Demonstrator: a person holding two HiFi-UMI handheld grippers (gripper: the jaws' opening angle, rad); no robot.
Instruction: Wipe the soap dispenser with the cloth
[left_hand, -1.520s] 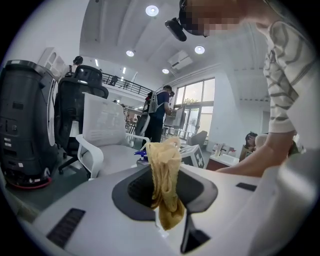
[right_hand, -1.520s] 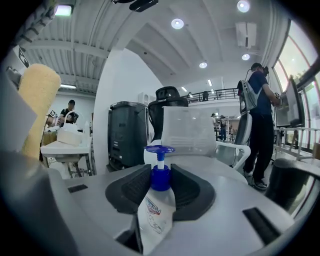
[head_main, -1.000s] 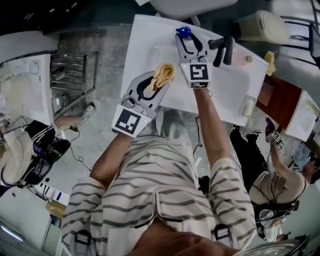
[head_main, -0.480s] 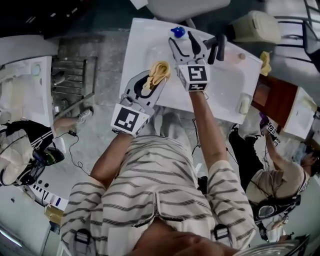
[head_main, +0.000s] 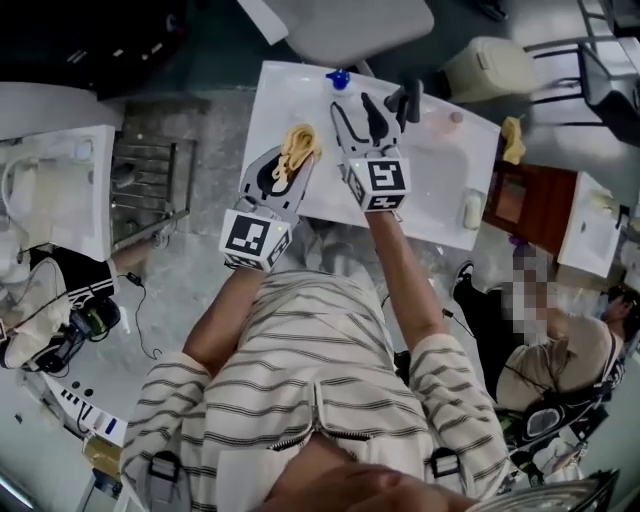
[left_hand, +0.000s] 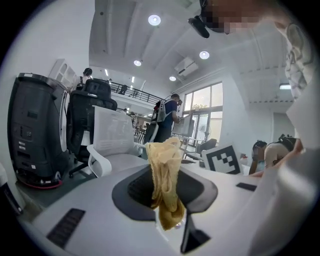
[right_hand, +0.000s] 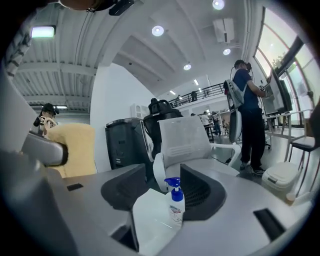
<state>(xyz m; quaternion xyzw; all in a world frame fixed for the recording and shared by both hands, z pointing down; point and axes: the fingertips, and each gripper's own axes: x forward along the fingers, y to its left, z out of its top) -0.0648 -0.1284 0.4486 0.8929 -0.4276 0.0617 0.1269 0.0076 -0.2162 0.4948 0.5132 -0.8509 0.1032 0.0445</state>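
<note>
Above the white sink's (head_main: 440, 190) far edge, the left gripper (left_hand: 167, 197) is pinching a crumpled yellow cloth (head_main: 296, 148). The right gripper's (head_main: 360, 108) spread, empty jaws are just narrowing near the blue-capped plastic soap dispenser (right_hand: 176, 202).

From overhead, only the blue top of the soap dispenser (head_main: 338, 78) shows, right at the counter's (head_main: 440, 170) far edge. Its label print is too small to read. The cloth's (left_hand: 162, 162) lower end disappears between the left gripper's (left_hand: 166, 189) jaws.
</note>
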